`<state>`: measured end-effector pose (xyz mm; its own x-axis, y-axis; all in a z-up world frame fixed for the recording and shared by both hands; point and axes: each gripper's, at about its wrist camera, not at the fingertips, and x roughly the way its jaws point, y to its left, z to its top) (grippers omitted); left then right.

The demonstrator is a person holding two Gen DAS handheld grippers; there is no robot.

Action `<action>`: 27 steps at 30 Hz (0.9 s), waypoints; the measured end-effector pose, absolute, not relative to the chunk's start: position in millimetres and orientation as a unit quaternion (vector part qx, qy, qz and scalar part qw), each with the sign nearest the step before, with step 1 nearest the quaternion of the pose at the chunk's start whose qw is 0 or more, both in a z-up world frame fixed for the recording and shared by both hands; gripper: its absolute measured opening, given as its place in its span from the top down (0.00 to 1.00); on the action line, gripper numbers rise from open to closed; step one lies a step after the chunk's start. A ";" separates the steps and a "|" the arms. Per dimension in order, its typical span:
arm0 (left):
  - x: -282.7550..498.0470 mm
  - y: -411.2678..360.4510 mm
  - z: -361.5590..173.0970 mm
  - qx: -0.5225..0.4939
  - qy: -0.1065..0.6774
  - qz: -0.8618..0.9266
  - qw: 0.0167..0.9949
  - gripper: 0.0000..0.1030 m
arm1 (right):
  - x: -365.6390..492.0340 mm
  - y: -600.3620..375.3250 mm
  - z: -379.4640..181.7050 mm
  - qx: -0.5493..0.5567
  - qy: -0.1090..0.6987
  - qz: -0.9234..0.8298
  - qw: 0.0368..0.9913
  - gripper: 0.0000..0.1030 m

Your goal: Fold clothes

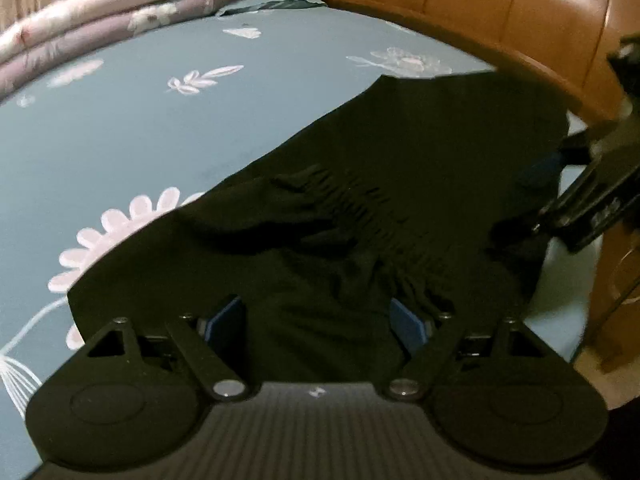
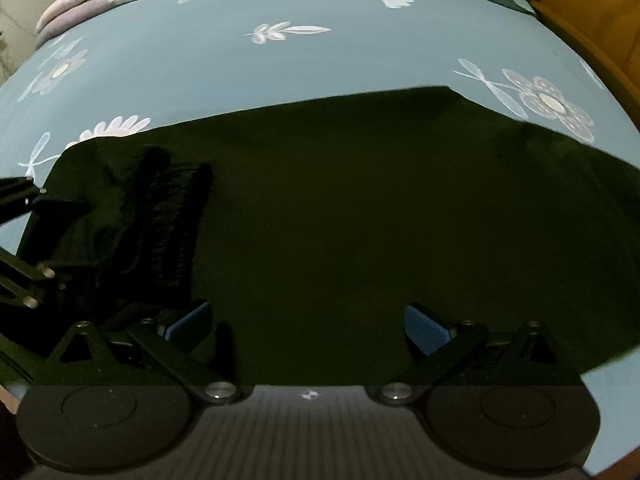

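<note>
Left claw (image 1: 318,322) and right claw (image 2: 308,326) both gape wide with ribbed blue pads, gripping nothing. Beneath them, filling mid-frame, the matte black garment (image 2: 340,208) with gathered pleats lies flat on the blue floral bed sheet (image 2: 200,68).

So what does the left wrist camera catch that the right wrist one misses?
Only the left wrist view shows the wooden headboard clearly and the right gripper reaching in from the side. Only the right wrist view shows the garment's far edge running across the bed and the left gripper at its side. Both show the black garment, its gathered waistband, the floral bedsheet and open blue pads.
</note>
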<state>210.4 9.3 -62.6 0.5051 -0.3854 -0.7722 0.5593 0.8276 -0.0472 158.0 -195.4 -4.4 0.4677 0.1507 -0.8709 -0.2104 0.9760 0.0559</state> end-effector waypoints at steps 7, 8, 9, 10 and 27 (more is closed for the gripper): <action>224.7 6.1 -46.3 0.075 0.422 -0.249 0.868 0.21 | 153.4 -226.9 3.4 -0.007 0.492 0.094 0.866 0.00; 226.6 5.2 -44.2 0.070 0.423 -0.242 0.870 0.21 | 153.7 -234.0 4.9 -0.003 0.489 0.094 0.867 0.00; 228.6 4.3 -42.1 0.065 0.424 -0.236 0.872 0.21 | 154.3 -241.6 6.1 0.000 0.487 0.091 0.869 0.00; 230.6 3.4 -40.1 0.060 0.424 -0.229 0.874 0.21 | 155.0 -249.0 6.7 0.002 0.486 0.087 0.870 0.00; 232.2 -39.7 -38.5 0.035 0.465 -0.137 0.874 0.21 | 190.8 -336.3 -12.7 0.067 0.471 0.124 0.871 0.00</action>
